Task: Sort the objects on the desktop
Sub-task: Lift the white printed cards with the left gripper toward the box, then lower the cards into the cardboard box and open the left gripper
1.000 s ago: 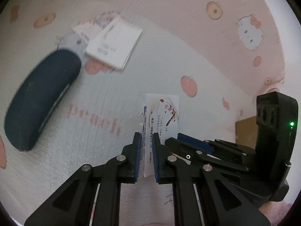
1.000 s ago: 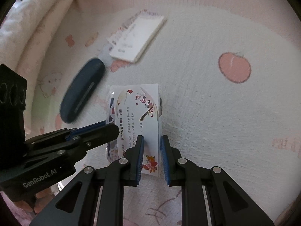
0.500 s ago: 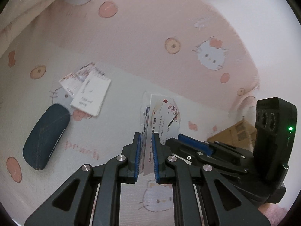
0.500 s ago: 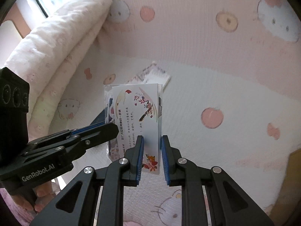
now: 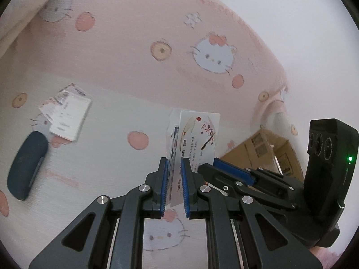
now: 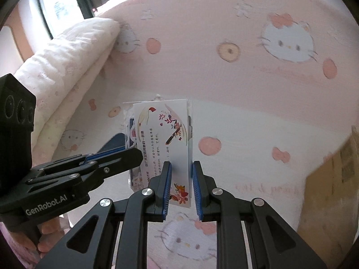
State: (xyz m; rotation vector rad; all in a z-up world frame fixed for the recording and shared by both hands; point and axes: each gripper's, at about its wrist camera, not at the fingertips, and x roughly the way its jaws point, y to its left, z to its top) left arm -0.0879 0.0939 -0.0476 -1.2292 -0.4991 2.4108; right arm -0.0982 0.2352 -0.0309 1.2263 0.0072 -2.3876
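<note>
Over the bedsheet (image 6: 258,134), "GenRobot.AI" left tongs (image 6: 134,154) clamp a card packet (image 6: 166,134).

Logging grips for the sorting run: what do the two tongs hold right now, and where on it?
Both hold one clear-wrapped card packet: left tongs pinch its lower side edge, right tongs its bottom edge.

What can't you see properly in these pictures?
- Printed card pack: its small writing is too tiny to read in either view.
- Dark blue case: blurred in the left wrist view; in the right wrist view the left gripper hides most of it.
- Cardboard box: partly behind the right gripper; contents unseen.
</note>
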